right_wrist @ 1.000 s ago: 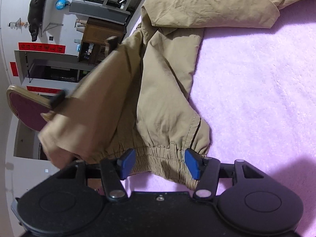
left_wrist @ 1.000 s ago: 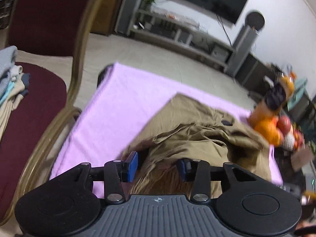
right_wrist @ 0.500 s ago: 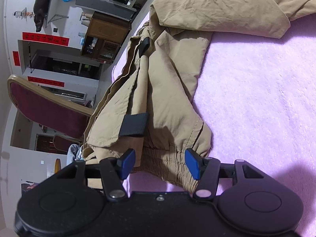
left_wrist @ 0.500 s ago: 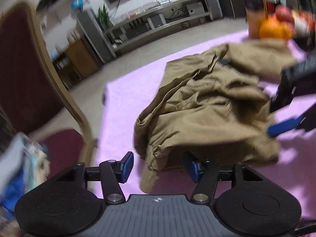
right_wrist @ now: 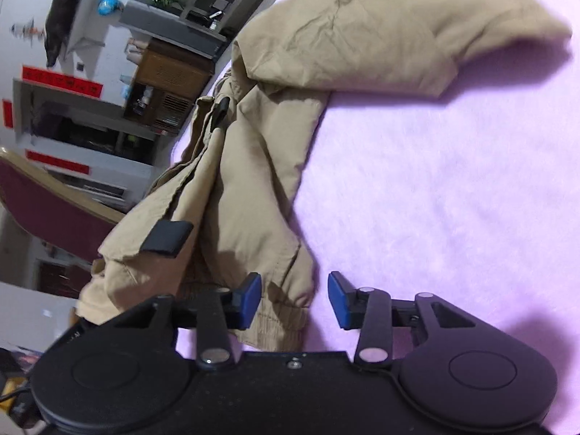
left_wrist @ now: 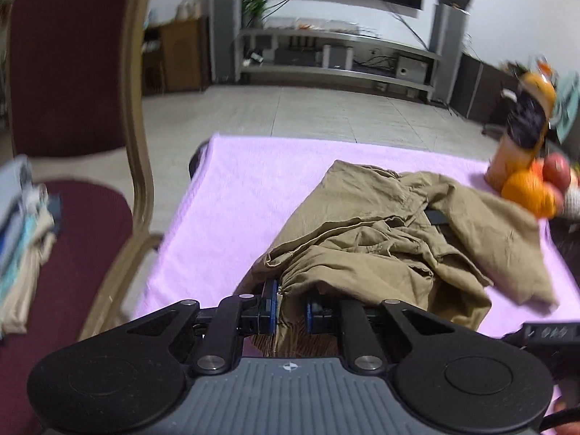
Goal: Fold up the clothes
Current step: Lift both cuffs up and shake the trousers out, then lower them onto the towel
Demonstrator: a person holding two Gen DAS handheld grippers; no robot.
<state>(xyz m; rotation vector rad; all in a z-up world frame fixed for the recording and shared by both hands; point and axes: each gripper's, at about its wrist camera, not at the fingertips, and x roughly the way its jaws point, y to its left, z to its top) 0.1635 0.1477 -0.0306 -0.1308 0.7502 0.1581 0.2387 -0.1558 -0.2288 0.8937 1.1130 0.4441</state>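
A crumpled khaki garment (left_wrist: 380, 239) with elastic cuffs and black tabs lies on a lilac cloth-covered table (left_wrist: 232, 195). My left gripper (left_wrist: 291, 308) is shut on a gathered elastic edge at the garment's near side, with fabric bunched between the blue pads. In the right wrist view the same garment (right_wrist: 253, 166) stretches away to the upper right. My right gripper (right_wrist: 294, 301) is open just above the cloth. An elastic cuff (right_wrist: 279, 322) lies by its left finger (right_wrist: 250, 301). The right finger (right_wrist: 339, 301) is over bare lilac cloth.
A maroon chair (left_wrist: 69, 72) with a gilt frame stands left of the table, with a stack of folded clothes (left_wrist: 21, 239) on its seat. Oranges and other fruit (left_wrist: 529, 188) sit at the table's far right corner. Bare lilac cloth (right_wrist: 453, 188) spreads right of the garment.
My left gripper went from open to shut on the garment's elastic edge. The right gripper stayed open and shifted right, so the cuff now lies by its left finger.
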